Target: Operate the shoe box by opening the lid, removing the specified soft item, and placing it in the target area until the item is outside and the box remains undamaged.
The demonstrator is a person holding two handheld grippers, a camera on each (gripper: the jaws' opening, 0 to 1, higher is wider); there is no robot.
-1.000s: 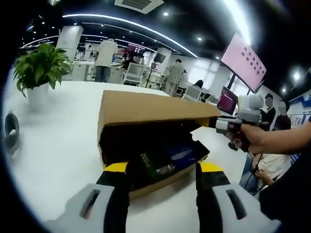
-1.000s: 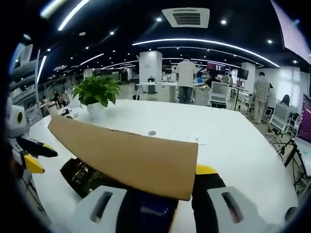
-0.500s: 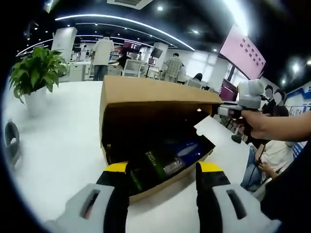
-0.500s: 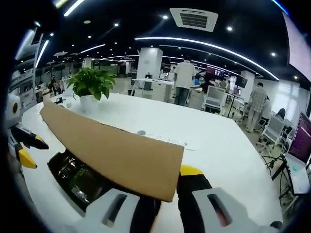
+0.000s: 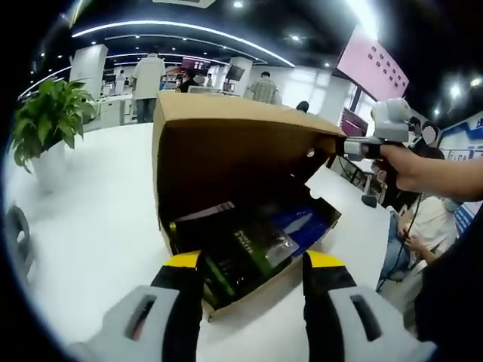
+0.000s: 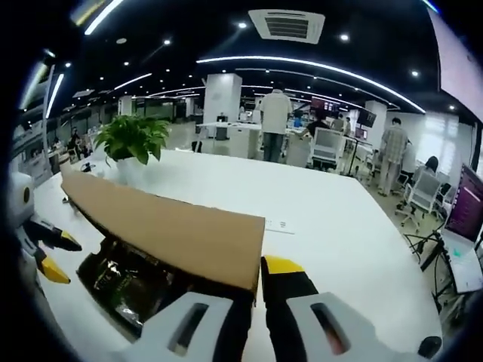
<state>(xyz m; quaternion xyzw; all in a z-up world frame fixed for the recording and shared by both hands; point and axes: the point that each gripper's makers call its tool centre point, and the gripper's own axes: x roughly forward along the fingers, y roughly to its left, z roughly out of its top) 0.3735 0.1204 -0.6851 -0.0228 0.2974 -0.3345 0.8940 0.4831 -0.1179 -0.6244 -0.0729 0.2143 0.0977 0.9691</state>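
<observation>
Left gripper view shows the right tongs (image 5: 349, 147) clenched on the raised lid (image 5: 226, 143), the left tongs (image 5: 253, 264) released, and the dark soft item (image 5: 245, 253) not yet removed from the shoe box (image 5: 249, 290).

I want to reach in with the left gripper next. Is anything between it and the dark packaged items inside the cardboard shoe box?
Nothing visible does. The right gripper holds the brown cardboard lid raised, leaving the dark packaged items exposed just beyond the open left gripper.

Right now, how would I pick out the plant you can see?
Start at the big white table holding the open cardboard shoe box. Beyond the box's far end stands a potted plant: bushy green leaves in a white pot, the one living thing on the table.
</observation>
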